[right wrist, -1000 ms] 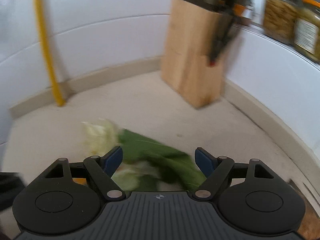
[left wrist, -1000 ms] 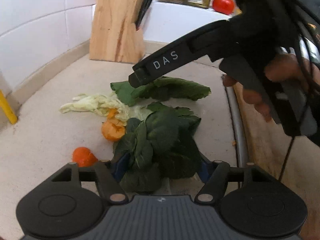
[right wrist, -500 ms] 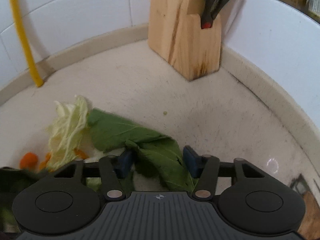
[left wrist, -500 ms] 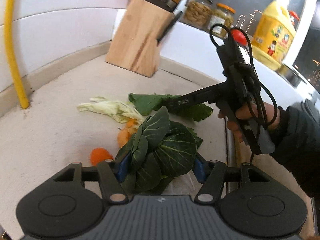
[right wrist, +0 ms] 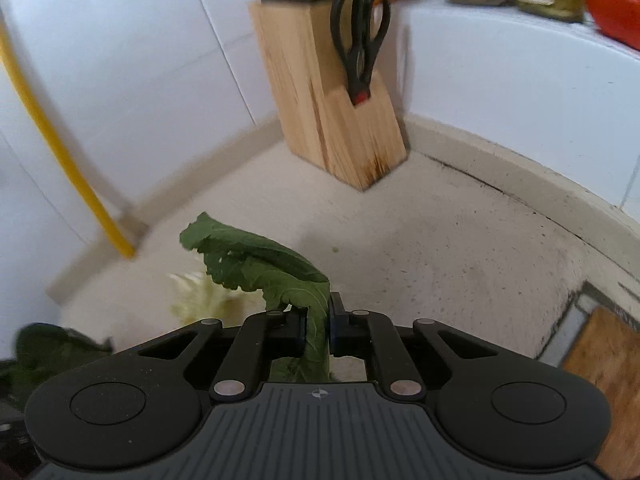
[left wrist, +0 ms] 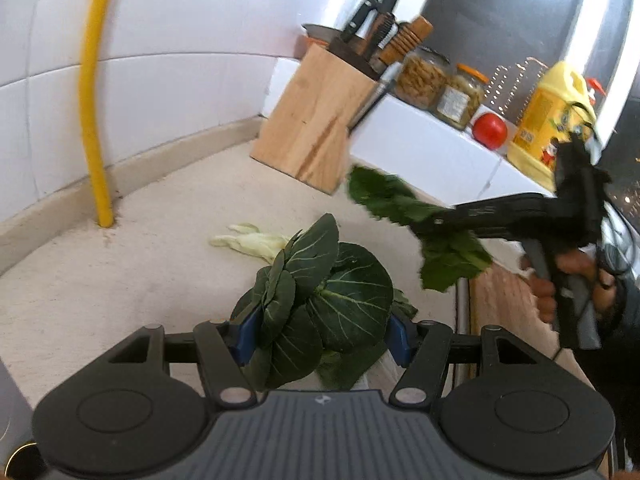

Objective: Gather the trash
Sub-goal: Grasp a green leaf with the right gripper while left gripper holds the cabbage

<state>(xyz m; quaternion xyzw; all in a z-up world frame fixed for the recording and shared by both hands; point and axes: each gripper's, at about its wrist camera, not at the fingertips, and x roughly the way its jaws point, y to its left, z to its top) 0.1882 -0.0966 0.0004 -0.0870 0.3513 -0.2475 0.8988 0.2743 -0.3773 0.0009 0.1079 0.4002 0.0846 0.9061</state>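
Right fingers (right wrist: 318,330) are closing on a green leaf (right wrist: 256,260), now lifting it off the counter (right wrist: 440,248); left fingers (left wrist: 320,334) are clamping a dark leafy bunch (left wrist: 320,292), with pale scraps (left wrist: 252,242) remaining at 11 o'clock.

We see a white tiled wall (left wrist: 168,60) meeting a beige speckled counter (left wrist: 120,264). Left of the wooden knife block (left wrist: 316,128) runs a yellow pipe (left wrist: 90,120); right of it, a white ledge (left wrist: 424,148).

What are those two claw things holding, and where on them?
Left hand-held gripper clamps a dark leafy bunch around its base. Right hand-held gripper, jaws closing, pinches a green leaf at its stalk.
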